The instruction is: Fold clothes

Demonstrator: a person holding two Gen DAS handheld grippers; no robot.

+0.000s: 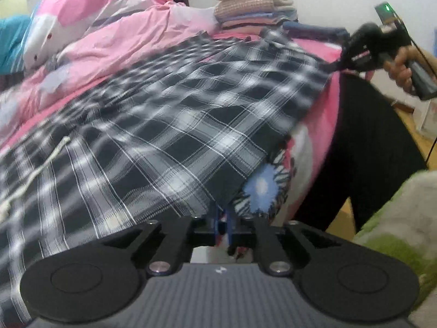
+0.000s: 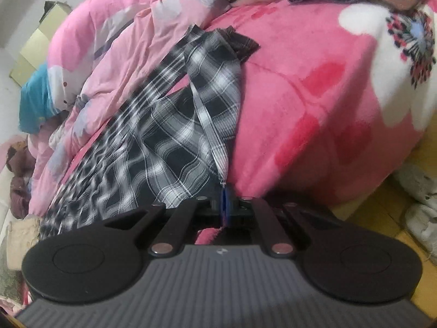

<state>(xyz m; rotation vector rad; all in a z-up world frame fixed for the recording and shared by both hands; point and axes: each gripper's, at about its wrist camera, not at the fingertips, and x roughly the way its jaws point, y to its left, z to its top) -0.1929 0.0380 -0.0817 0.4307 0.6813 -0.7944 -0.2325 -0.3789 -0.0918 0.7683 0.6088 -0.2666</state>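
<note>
**At the bed's edge: plaid cloth pinched at two corners**

At the near edge of the bed, my right hand-held gripper (image 2: 224,205) has its blue pads pressed together on a hemmed corner of the plaid garment (image 2: 169,136). I read that as a pinch on a thin edge, the way to get tension for a clean fold line. From that pinch the hem runs away up the cloth, and the fabric drapes leftward in loose waves.

My left hand-held gripper (image 1: 224,220) sits at the other near corner of the same plaid garment (image 1: 153,125). Its jaws stand slightly apart with the cloth's edge at or between the pads; I cannot tell whether they are truly pressing. In the left wrist view the right hand-held gripper (image 1: 334,65) shows at the far corner, with a hand (image 1: 401,68) wrapped round its handle, so the cloth is stretched between the two.

The garment lies spread over the pink blanket (image 2: 314,87), with a rumpled pink duvet (image 1: 114,27) beside it. A stack of folded clothes (image 1: 254,5) stands further back, probably where this piece goes once folded.
</note>
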